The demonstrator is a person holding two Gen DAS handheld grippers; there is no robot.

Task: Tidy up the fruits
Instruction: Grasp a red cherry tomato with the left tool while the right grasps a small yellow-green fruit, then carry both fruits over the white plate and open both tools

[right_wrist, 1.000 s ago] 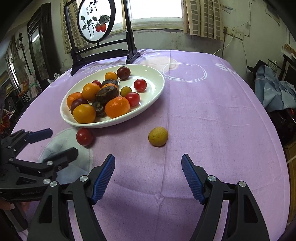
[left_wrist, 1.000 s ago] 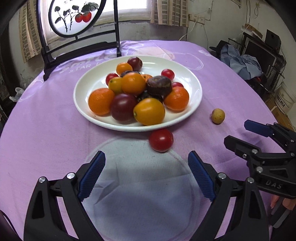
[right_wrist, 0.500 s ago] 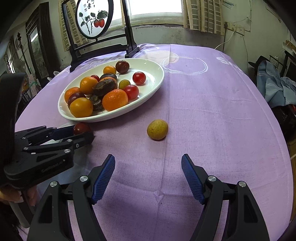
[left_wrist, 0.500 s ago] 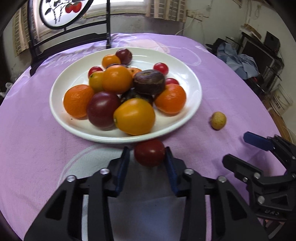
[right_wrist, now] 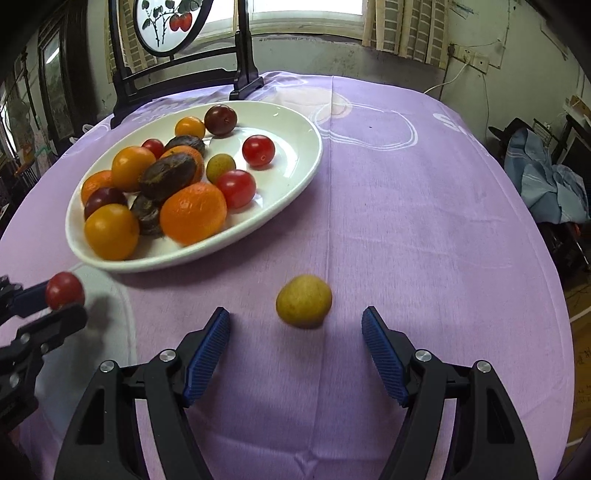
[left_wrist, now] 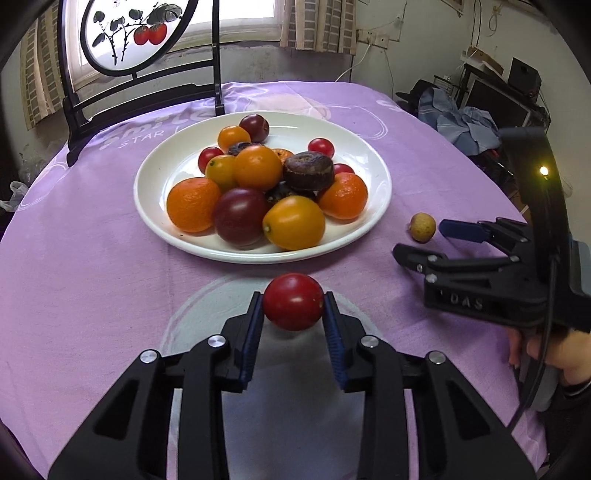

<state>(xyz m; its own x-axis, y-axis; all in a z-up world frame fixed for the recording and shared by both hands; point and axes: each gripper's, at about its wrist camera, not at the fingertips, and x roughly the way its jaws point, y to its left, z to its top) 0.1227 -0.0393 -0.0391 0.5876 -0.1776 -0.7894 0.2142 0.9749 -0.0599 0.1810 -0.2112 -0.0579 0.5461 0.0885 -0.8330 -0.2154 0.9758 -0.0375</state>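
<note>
The left hand-held gripper [left_wrist: 293, 306] is clamped on a red cherry tomato [left_wrist: 293, 301], its blue ribbed pads pressing the fruit from both sides just short of the plate's near rim. From the right wrist view the same tomato [right_wrist: 64, 290] sits between the two fingers at the frame's left edge, where most of that gripper is cut off; whether the fruit is lifted clear of the cloth is hard to tell.

The right hand-held gripper [right_wrist: 295, 347] has its jaws spread wide apart, holding nothing. A small yellow-green fruit [right_wrist: 303, 301] lies on the purple cloth just ahead of and between its fingertips, slightly blurred, touching neither pad. In the left wrist view this fruit [left_wrist: 422, 227] rests just beside the right gripper's blue tip, well apart from the plate.

The white plate [left_wrist: 376, 173] stands on the tabletop [right_wrist: 406, 221] and holds a heap of oranges, yellow-orange fruits, dark purple plums, cherry tomatoes and dark brown wrinkled fruits; those underneath the pile are partly hidden and cannot be named. A small green fruit shows only from the right wrist view.

Behind the plate stands a black-framed round screen [left_wrist: 136, 33] painted with red fruit, its top cut off.
</note>
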